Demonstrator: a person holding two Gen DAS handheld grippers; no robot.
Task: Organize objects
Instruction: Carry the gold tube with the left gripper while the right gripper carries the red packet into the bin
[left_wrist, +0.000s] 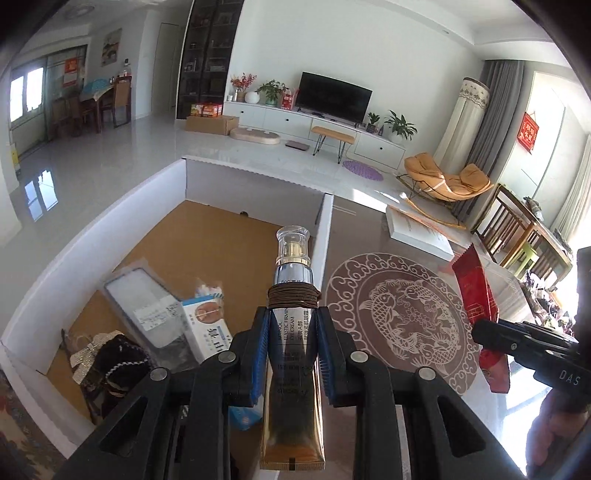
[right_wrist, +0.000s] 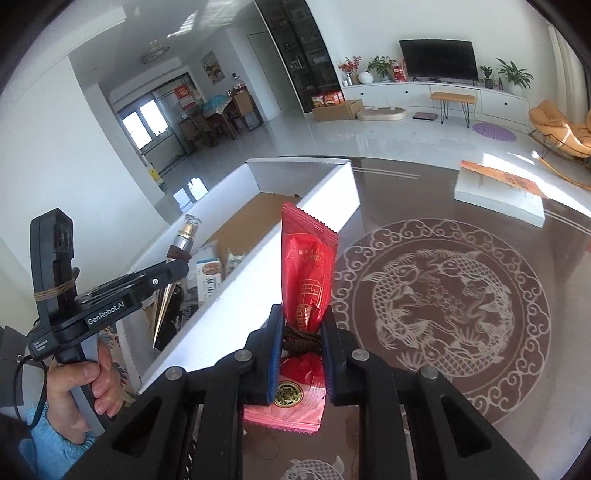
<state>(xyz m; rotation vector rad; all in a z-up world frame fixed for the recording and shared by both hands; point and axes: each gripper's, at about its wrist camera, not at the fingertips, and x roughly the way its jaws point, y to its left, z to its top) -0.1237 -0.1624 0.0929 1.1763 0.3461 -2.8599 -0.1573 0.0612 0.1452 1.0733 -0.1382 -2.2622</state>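
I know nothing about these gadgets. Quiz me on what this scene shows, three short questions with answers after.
1. True or false: the right gripper holds the red packet.
2. What does the left gripper hold? A) eye cream tube B) book C) plant
3. Fill in: the white box stands on the ____ side of the fish medallion in the left wrist view.

Key: 1 true; 2 A; 3 left.

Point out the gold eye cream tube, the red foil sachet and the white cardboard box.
gold eye cream tube (left_wrist: 293, 347): left wrist view, printed body between pads.
red foil sachet (right_wrist: 308, 266): right wrist view, upper panel.
white cardboard box (right_wrist: 295, 254): right wrist view, right outer wall.
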